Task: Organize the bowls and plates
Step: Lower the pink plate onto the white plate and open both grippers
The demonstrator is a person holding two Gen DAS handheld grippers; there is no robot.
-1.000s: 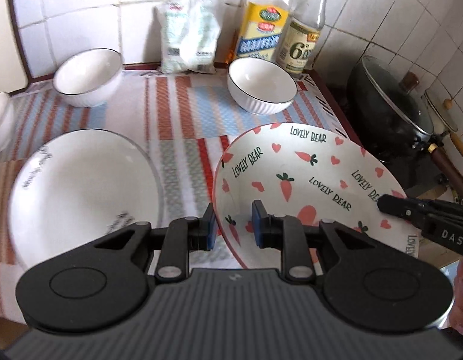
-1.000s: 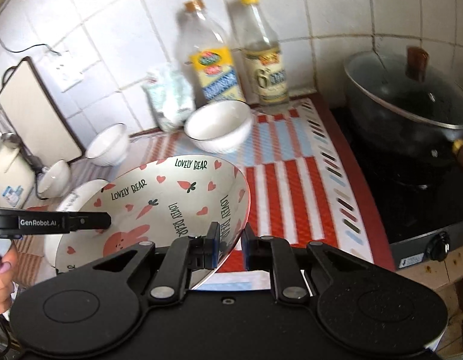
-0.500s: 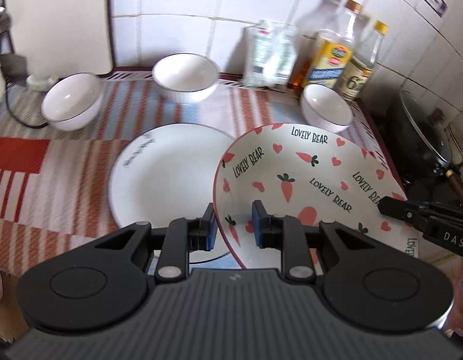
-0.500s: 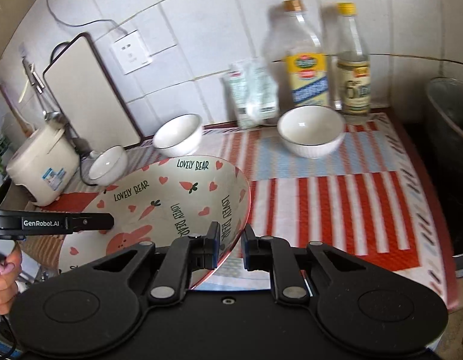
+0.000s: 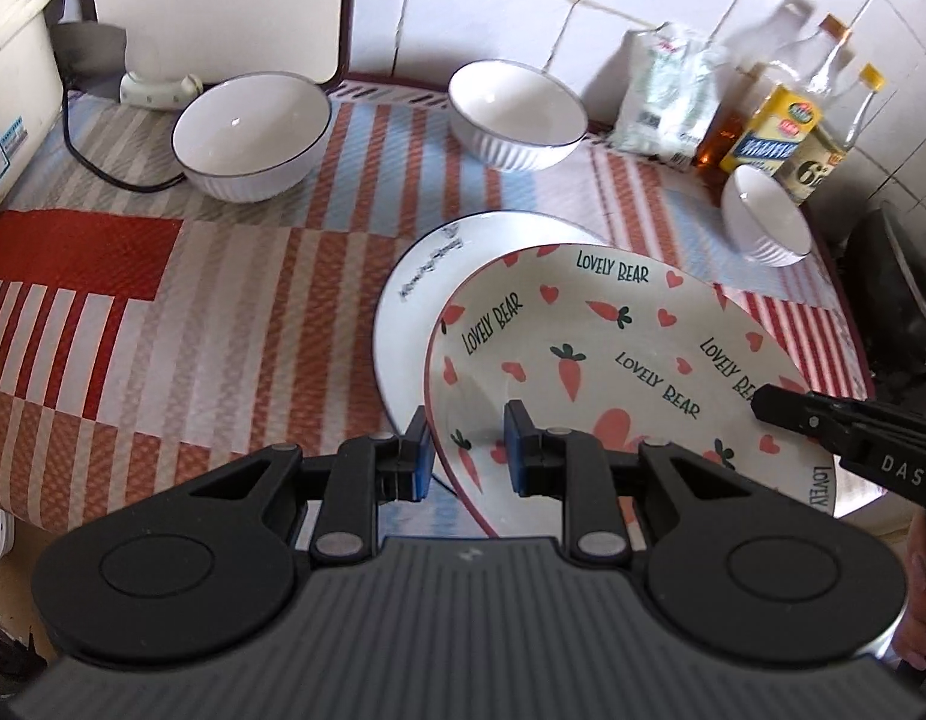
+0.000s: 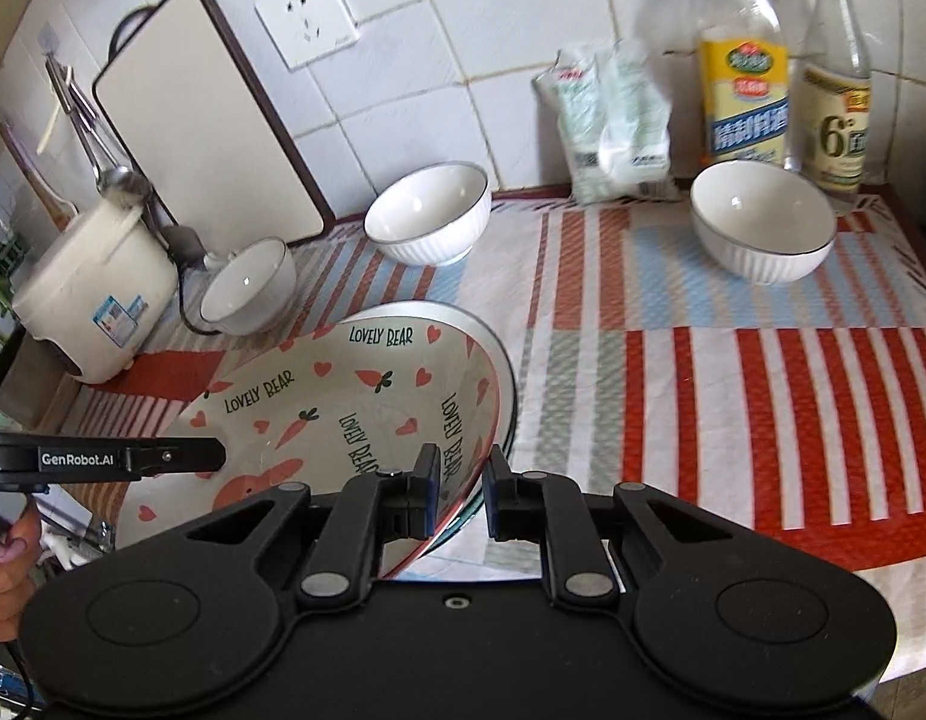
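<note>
A deep plate printed with carrots, hearts and "LOVELY BEAR" (image 5: 583,354) hangs tilted over the counter, held on two sides. My left gripper (image 5: 466,450) is shut on its near left rim. My right gripper (image 6: 463,492) is shut on the opposite rim and shows as a black tip (image 5: 781,408) in the left wrist view. Directly below lies a plain white plate (image 5: 426,276), partly covered by the carrot plate (image 6: 342,396); only its edge (image 6: 506,372) shows in the right wrist view. Three white ribbed bowls (image 5: 252,132) (image 5: 517,114) (image 5: 763,222) stand behind on the striped mat.
A rice cooker (image 6: 90,300) and a leaning cutting board (image 6: 204,132) fill the back left. A bag (image 6: 619,114) and two bottles (image 6: 745,78) (image 6: 835,90) stand against the tiled wall. A dark wok (image 5: 901,300) sits off the mat's right end. A hand (image 6: 6,546) grips the left tool.
Both grippers have carried the carrot plate leftward along the counter, from beside the white plate to over it. The wok has slid out to the right edge; the rice cooker has come into sight.
</note>
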